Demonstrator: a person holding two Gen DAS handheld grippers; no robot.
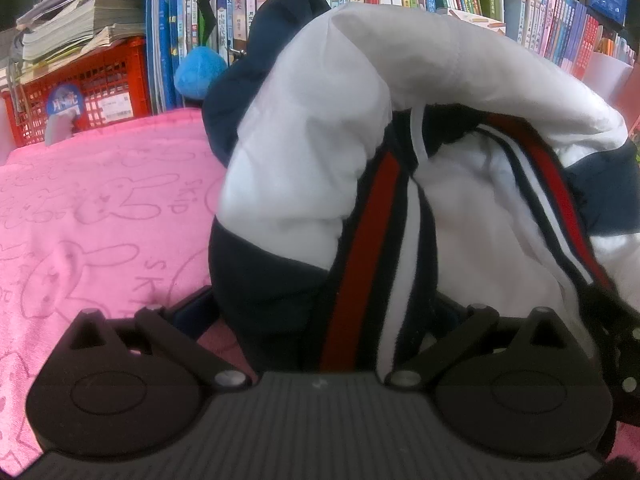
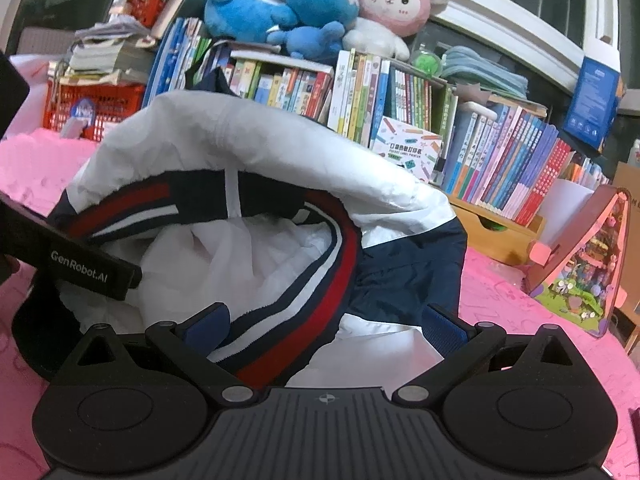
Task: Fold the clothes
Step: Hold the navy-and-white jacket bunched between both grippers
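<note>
Right gripper [image 2: 324,330]: blue-padded fingers spread apart, striped hem of the white-and-navy jacket with red-white-navy ribbed trim [image 2: 248,152] lying between them, unclamped. Jacket is bunched on the pink bunny-print towel [image 1: 92,216]. Left gripper [image 1: 320,320]: fingers buried in fabric, can't tell its state. Only the right view shows the "GenRobot.AI" black bar [image 2: 76,268].

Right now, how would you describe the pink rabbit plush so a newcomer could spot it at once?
In the right wrist view, find the bookshelf behind the pink cloth and look along its top, where soft toys sit. The pink rabbit plush is at the right end of the blue plush toys: the only pink one, with a pale face.
</note>
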